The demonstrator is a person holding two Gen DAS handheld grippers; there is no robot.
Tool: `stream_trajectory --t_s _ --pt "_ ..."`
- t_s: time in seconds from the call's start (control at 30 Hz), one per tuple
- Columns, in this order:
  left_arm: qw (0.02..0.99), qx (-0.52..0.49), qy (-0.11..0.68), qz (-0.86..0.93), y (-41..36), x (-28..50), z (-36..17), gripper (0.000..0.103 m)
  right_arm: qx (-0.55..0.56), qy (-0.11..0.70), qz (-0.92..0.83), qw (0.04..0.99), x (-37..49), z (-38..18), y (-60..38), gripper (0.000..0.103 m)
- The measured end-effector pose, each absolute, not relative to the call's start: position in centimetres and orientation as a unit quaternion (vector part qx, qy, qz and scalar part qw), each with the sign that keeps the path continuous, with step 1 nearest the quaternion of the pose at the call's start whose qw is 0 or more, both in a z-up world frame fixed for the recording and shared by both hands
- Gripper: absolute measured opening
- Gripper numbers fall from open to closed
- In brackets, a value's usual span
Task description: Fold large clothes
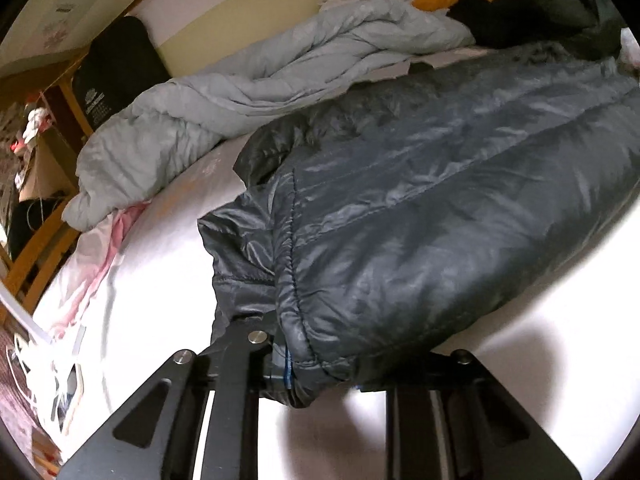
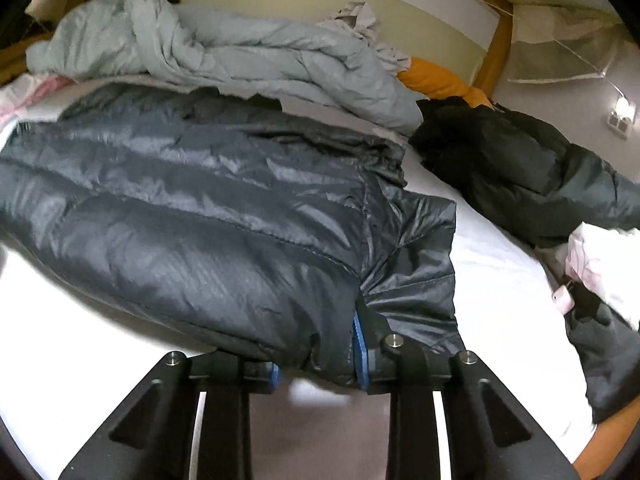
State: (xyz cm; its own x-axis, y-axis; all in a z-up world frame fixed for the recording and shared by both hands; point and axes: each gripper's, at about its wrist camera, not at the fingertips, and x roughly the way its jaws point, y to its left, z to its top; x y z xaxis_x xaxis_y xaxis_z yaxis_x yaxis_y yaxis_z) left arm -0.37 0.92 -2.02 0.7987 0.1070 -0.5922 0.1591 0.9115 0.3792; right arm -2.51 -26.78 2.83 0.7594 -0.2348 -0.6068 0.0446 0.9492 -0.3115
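Spreading across most of the white bed [image 1: 152, 280], the dark puffer jacket [image 1: 420, 208] lies flat with its near hem hanging toward both cameras, likely laid out so it can be folded over. Behind it a pale grey duvet [image 1: 240, 96] is bunched against the headboard, and a black coat [image 2: 520, 168] lies well apart on the right. The left gripper [image 1: 316, 364] has its fingers narrowed onto one hem corner, padded fabric bulging between them. The right gripper [image 2: 320, 372] pinches the other end of the hem, its blue pads [image 2: 359, 344] pressing the folded edge. Holding both corners probably lets the hem be lifted evenly.
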Motion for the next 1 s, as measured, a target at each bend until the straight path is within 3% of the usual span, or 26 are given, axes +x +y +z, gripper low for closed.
stream_trajectory --t_s 0.1,0.2,0.37,0.43,0.47,0.67,1.0 --pt "0.931 0.157 0.329 -0.021 2.1 -2.0 -1.4 0.022 -0.114 0.336 -0.062 0.933 -4.7 3.3 -27.1 0.029" --pt "0.934 0.137 0.329 -0.016 2.9 -2.5 -1.3 0.034 -0.099 0.338 -0.056 0.934 -6.4 3.3 -27.1 0.033" --pt "0.942 0.1 0.32 -0.025 3.7 -2.7 -0.7 0.061 -0.109 0.335 -0.081 0.932 -6.6 3.2 -27.3 0.064" --pt "0.947 0.082 0.311 -0.021 4.1 -3.1 -0.4 0.073 -0.095 0.33 -0.092 0.935 -6.8 3.5 -28.0 0.082" --pt "0.949 0.076 0.306 -0.019 4.3 -3.4 -0.3 0.077 -0.086 0.328 -0.099 0.936 -7.0 3.6 -28.4 0.086" --pt "0.953 0.065 0.295 0.001 4.6 -3.9 -0.3 0.098 -0.05 0.327 -0.1 0.938 -7.5 3.9 -29.6 0.086" --pt "0.953 0.067 0.296 0.002 4.8 -2.7 0.3 0.099 -0.091 0.308 -0.114 0.94 -7.8 4.5 -28.5 0.087"
